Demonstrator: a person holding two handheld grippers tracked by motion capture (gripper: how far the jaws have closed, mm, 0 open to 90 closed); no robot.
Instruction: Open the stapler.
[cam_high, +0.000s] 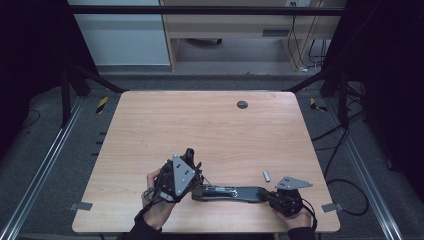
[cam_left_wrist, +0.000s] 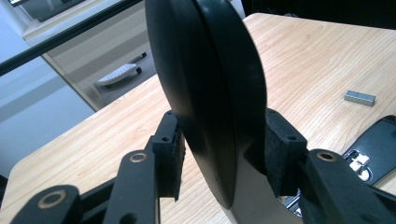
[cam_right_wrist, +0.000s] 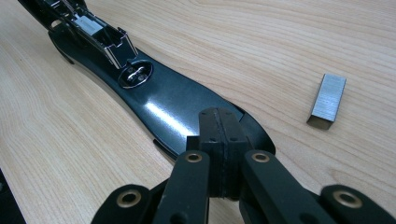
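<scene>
1. The stapler (cam_high: 227, 193) lies opened on the bench (cam_high: 200, 125) near its front edge; its base lies flat, the magazine bared.
2. Right tool (cam_right_wrist: 219, 140) is closed tight, pressing down the base's end.
3. Left tool (cam_left_wrist: 224, 154) straddles the raised top arm (cam_left_wrist: 210, 93); whether its pads grip, I cannot tell.
4. Left to do, likely: load the staple strip (cam_right_wrist: 328, 100), lying just beside the base, then close.

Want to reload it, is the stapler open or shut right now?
Open: the stapler base lies flat, its top swung up between the left gripper pads.

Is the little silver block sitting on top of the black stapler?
No, the silver block lies on the wooden table, apart from the stapler.
</scene>
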